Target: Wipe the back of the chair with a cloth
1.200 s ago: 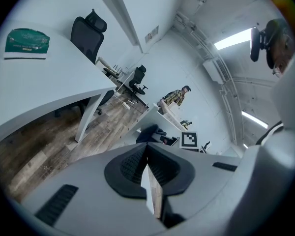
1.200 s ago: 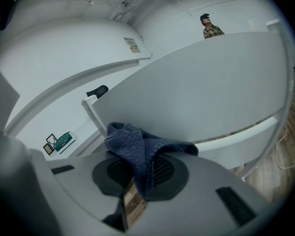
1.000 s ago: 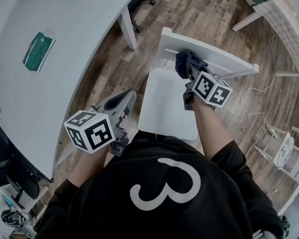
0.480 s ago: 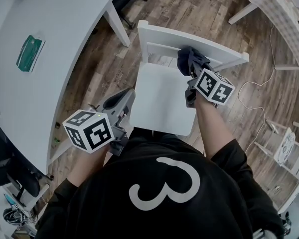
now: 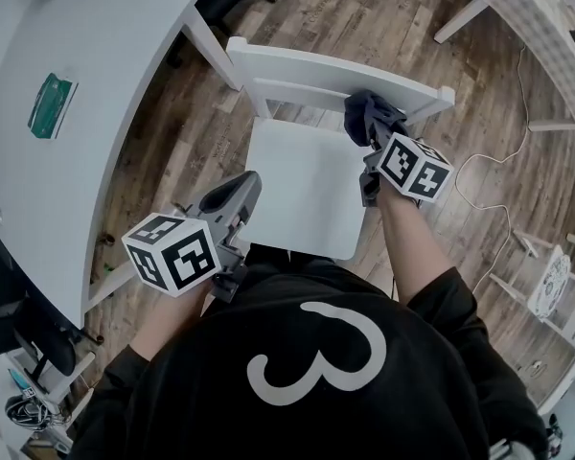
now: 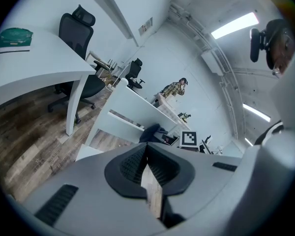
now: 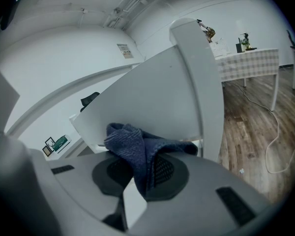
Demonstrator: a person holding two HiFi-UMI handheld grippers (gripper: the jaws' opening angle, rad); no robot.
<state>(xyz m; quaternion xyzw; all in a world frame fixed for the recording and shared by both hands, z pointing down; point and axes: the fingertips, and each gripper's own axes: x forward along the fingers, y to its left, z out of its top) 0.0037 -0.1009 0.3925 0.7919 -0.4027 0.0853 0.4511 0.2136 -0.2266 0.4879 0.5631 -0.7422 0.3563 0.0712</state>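
The white chair stands in front of me, its seat (image 5: 302, 185) below its back rail (image 5: 307, 70). My right gripper (image 5: 369, 130) is shut on a dark blue cloth (image 5: 362, 113) and presses it against the rail, right of the middle. In the right gripper view the cloth (image 7: 137, 144) bunches between the jaws, right up against the white chair back (image 7: 157, 95). My left gripper (image 5: 241, 192) is shut on nothing and hovers by the seat's front left corner. Its own view shows the chair back (image 6: 132, 107) and the cloth (image 6: 152, 132) ahead.
A white desk (image 5: 86, 132) with a green packet (image 5: 50, 105) fills the left side, one leg close to the chair's left post. A thin cable (image 5: 489, 175) lies on the wooden floor to the right. A table with a checked cover (image 5: 546, 27) stands at the far right.
The cloth in my right gripper now sits further right along the chair's back rail than a second ago. The left gripper has kept its place.
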